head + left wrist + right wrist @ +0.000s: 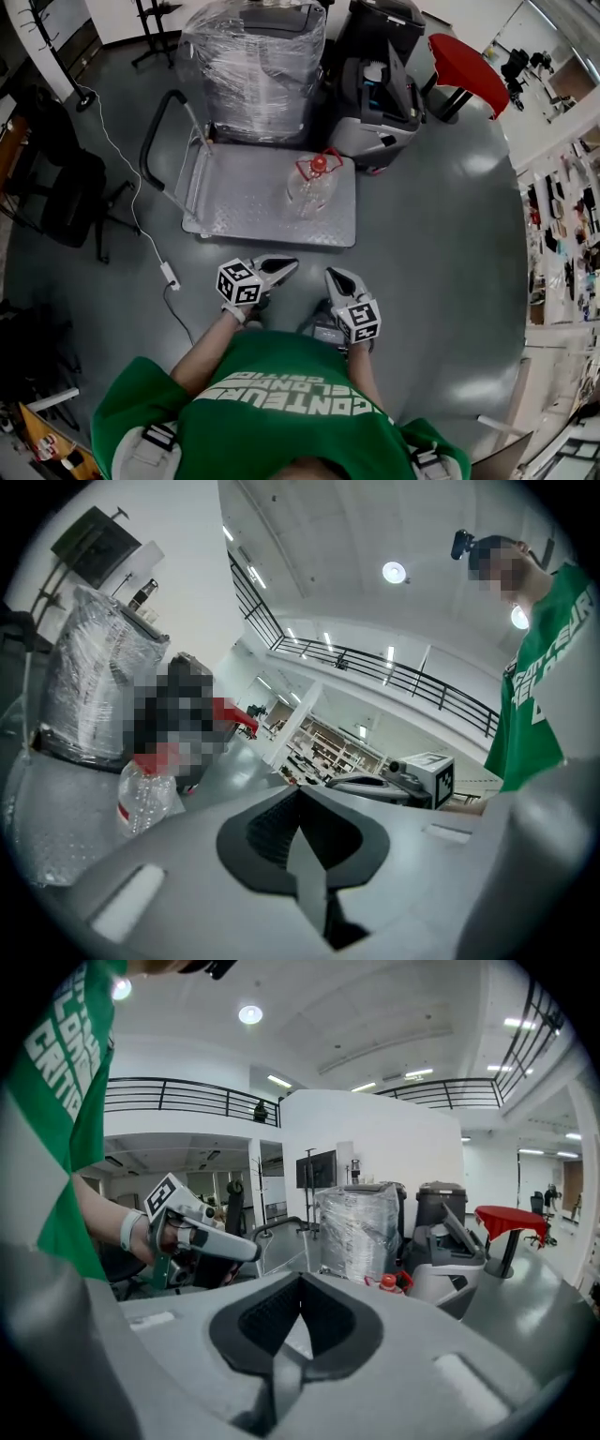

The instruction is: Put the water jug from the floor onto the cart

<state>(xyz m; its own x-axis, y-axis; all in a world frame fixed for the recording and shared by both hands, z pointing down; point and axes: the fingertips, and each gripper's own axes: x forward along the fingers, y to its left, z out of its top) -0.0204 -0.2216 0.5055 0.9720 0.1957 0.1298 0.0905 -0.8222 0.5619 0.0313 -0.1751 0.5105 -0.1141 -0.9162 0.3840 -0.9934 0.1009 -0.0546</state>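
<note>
The clear water jug point(312, 183), with a red cap and red handle, stands upright on the grey flat cart point(239, 202), near its right side. Both grippers are held close to my body, short of the cart's near edge and apart from the jug. My left gripper point(286, 266) is shut with nothing in it, and so is my right gripper point(336, 276). The left gripper view shows its shut jaws point(300, 794) with the jug point(141, 799) off to the left. In the right gripper view, past the shut jaws point(300, 1279), the jug's red cap point(387, 1283) shows.
A plastic-wrapped bin point(255, 66) stands at the cart's far end, and the cart's black handle point(150, 141) rises at its left. A grey-black machine point(380, 89) and a red stool point(466, 66) stand behind. A white cable point(169, 274) lies on the floor at left.
</note>
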